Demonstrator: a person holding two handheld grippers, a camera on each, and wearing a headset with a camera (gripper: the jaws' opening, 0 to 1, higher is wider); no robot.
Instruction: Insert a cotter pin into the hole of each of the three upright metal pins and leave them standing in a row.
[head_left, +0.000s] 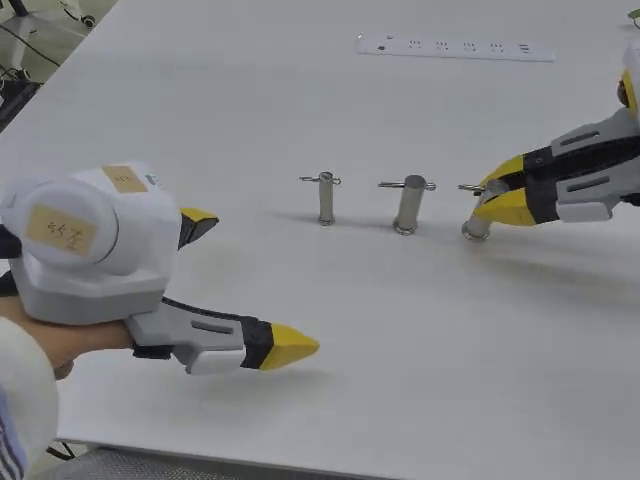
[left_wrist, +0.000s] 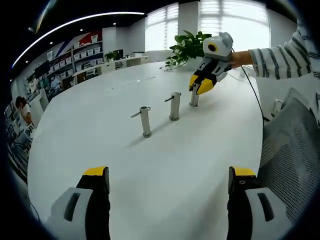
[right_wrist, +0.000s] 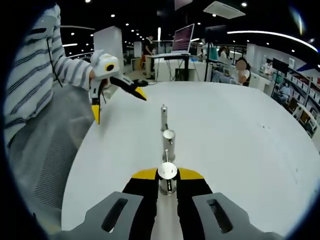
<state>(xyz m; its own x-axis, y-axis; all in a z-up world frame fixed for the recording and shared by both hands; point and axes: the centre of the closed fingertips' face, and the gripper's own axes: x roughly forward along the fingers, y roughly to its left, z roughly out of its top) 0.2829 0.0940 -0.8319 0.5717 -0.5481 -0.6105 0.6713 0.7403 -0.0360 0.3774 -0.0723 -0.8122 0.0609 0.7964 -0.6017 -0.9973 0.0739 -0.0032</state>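
Three upright metal pins stand in a row on the white table (head_left: 300, 100). The left pin (head_left: 326, 198) and middle pin (head_left: 408, 205) each carry a cotter pin through the top. My right gripper (head_left: 507, 188) sits at the top of the right pin (head_left: 477, 226), shut on a cotter pin (head_left: 469, 187) whose tip pokes out the pin's far side. In the right gripper view the yellow tips (right_wrist: 168, 180) flank that pin's top (right_wrist: 167, 171). My left gripper (head_left: 250, 285) rests open near the front edge, apart from the pins, with nothing between its fingers (left_wrist: 167, 177).
A white power strip (head_left: 455, 47) lies at the back of the table. A mesh chair (left_wrist: 292, 145) stands beside the table and a potted plant (left_wrist: 187, 45) at its far end. The table's front edge (head_left: 300, 462) runs close under my left gripper.
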